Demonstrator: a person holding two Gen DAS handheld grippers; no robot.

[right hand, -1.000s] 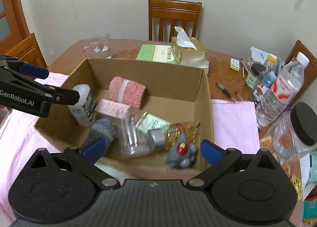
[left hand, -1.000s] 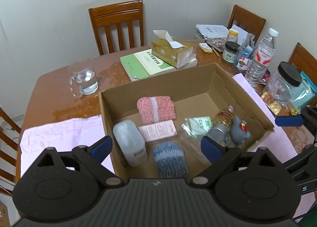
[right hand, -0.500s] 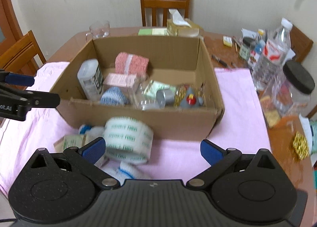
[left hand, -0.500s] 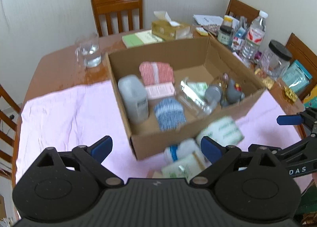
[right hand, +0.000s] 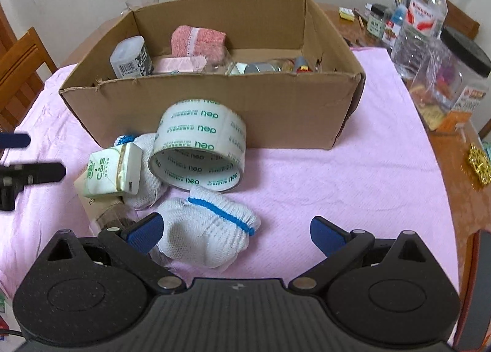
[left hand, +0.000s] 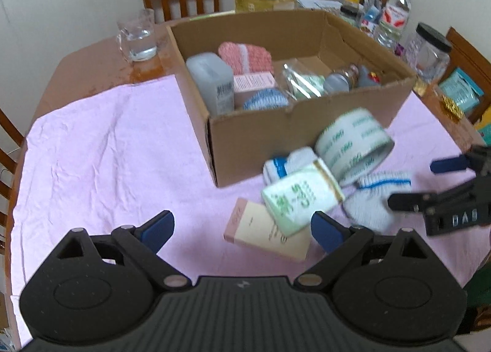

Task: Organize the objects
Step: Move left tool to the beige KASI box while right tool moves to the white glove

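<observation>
Pink cloth (right hand: pixel 322 174) covers the near part of the table (left hand: pixel 92 57), seemingly laid there as a sorting surface. On its left side the left tongs (left hand: pixel 242 229) hover with jaws wide apart and nothing between them, angled down toward the loose pile, probably to pick a piece from it. Next comes that pile, lying just in front of the cardboard box (right hand: pixel 214 106): a flat pink carton (left hand: pixel 264 229) at the bottom, a green-printed tissue pack (right hand: pixel 110 171) tilted on top of it, a white glove (right hand: pixel 208 229) with a blue cuff, and a roll of tape (right hand: pixel 199 149). It leans against the box's front wall, its open core facing down and toward the camera. Further right, the right tongs (right hand: pixel 236 232) also stand open and empty, the glove lying just under the left finger. The box already holds a bottle, knitted cloths and small jars, so it looks like the destination.
</observation>
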